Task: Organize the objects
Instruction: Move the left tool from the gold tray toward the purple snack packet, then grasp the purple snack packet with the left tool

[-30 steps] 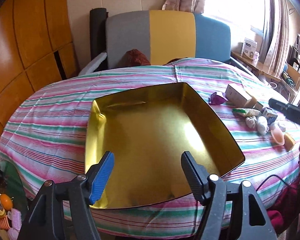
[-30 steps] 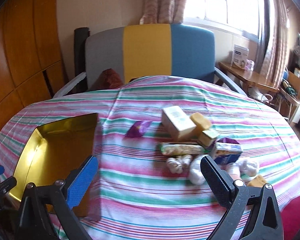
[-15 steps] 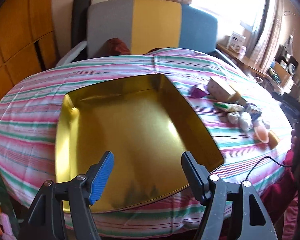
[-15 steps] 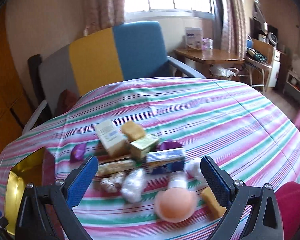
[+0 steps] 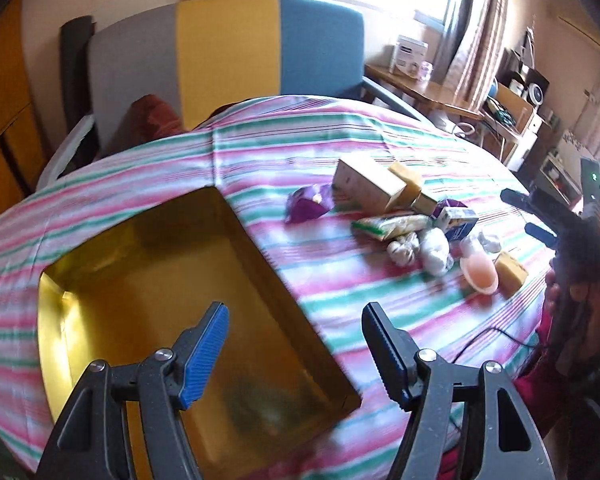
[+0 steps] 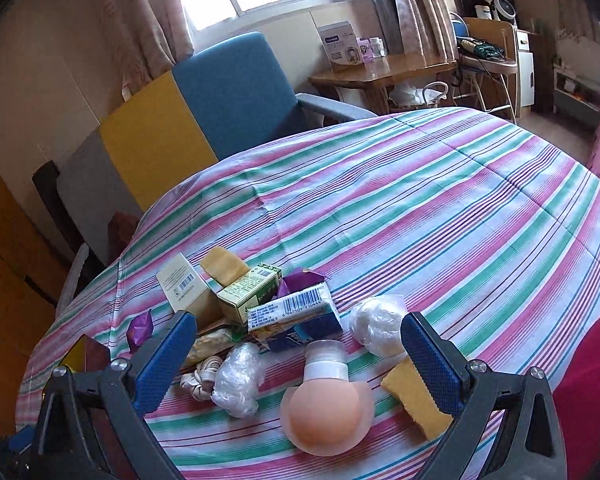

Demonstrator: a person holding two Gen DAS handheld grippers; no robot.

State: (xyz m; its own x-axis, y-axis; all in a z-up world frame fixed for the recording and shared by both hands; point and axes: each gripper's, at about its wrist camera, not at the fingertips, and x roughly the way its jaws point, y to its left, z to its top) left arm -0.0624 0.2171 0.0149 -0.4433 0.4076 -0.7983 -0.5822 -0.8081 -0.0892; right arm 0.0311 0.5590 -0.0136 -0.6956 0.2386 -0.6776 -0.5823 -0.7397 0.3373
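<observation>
My left gripper [image 5: 294, 344] spread wide, holding nothing, above gold tray [image 5: 148, 280] by tablecloth's [image 6: 420, 208] near-left edge. My right gripper [image 6: 298, 364] likewise agape, empty, over peach suction cup [image 6: 324, 414] in item cluster near front edge.

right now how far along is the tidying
Nothing looks done: the gold tray holds no items. Both grippers are open and empty; the right gripper hovers over the pink round bottle, the left gripper over the tray's edge. The whole pile, boxes and wrapped bundles, remains on the tablecloth.
</observation>
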